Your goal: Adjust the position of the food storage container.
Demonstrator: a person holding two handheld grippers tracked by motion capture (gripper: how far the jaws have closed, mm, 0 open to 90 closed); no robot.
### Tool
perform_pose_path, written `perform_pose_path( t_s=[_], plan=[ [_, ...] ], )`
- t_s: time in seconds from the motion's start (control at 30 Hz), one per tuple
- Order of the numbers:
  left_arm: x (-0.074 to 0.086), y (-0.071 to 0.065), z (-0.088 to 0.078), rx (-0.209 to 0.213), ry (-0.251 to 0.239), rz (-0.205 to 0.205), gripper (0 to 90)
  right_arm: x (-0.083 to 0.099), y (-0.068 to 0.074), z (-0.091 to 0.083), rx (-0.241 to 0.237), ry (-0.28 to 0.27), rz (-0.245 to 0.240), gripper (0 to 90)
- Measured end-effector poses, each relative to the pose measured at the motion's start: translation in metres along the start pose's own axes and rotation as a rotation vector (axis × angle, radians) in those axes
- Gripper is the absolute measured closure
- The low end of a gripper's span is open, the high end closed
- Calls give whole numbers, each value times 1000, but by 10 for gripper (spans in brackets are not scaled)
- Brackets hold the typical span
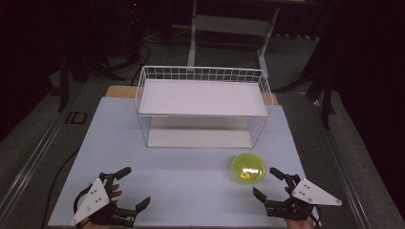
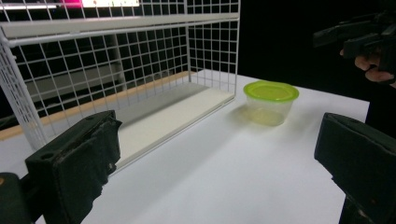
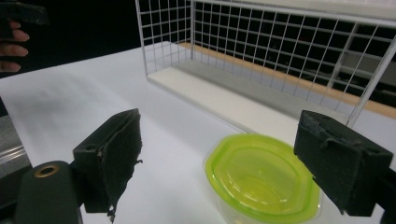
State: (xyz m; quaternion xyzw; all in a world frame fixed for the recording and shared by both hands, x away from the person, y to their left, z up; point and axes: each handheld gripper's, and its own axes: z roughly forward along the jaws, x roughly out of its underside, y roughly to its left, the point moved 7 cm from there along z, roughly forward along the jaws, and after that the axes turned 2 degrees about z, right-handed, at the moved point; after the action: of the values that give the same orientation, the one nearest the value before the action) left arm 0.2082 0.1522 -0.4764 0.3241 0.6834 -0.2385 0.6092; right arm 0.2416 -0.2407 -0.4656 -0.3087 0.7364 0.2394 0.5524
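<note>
On the white surface [image 1: 191, 181], we are seeing nothing handled yet: green-lidded container [image 1: 249, 168] is sitting before the empty 2-tier wire rack [image 1: 203, 102]. Left gripper [image 1: 125, 190] and right gripper [image 1: 267, 183] are holding jaws wide apart, empty.

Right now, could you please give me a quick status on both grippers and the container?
Left gripper open, empty, near table edge. Right gripper open, just short of green-lidded container. Container lidded, upright, in front of wire rack. Nothing between.
</note>
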Motion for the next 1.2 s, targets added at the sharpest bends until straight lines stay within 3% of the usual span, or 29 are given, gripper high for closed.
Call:
perform_pose_path(
  t_s=[0.03, 0.27, 0.43, 0.5, 0.6, 0.97, 1.13, 1.2],
  plan=[
    [-2, -1, 0, 0, -8, 1, 8, -4, 5, 0, -35, -7, 4, 141],
    [-5, -3, -2, 0, -21, 11, 8, -20, 26, -3, -108, -39, 3, 134],
    [-6, -7, 0, 15, -23, 11, 8, -35, 26, -2, -80, -52, -31, 124],
    [-6, -9, 1, 21, -20, 13, 8, -42, 26, -1, -101, -51, -35, 119],
    [-6, -10, 1, 29, -22, 13, 8, -50, 22, 4, -86, -37, -54, 121],
    [-9, -10, -1, 24, -45, 7, 8, -68, -7, 18, -67, -69, -14, 184],
    [-8, -10, 0, 28, -44, 1, 8, -69, -30, 29, -37, -74, 19, 250],
    [-8, -9, -1, 26, -44, -1, 8, -63, -42, 32, -30, -62, 53, 346]
  ],
)
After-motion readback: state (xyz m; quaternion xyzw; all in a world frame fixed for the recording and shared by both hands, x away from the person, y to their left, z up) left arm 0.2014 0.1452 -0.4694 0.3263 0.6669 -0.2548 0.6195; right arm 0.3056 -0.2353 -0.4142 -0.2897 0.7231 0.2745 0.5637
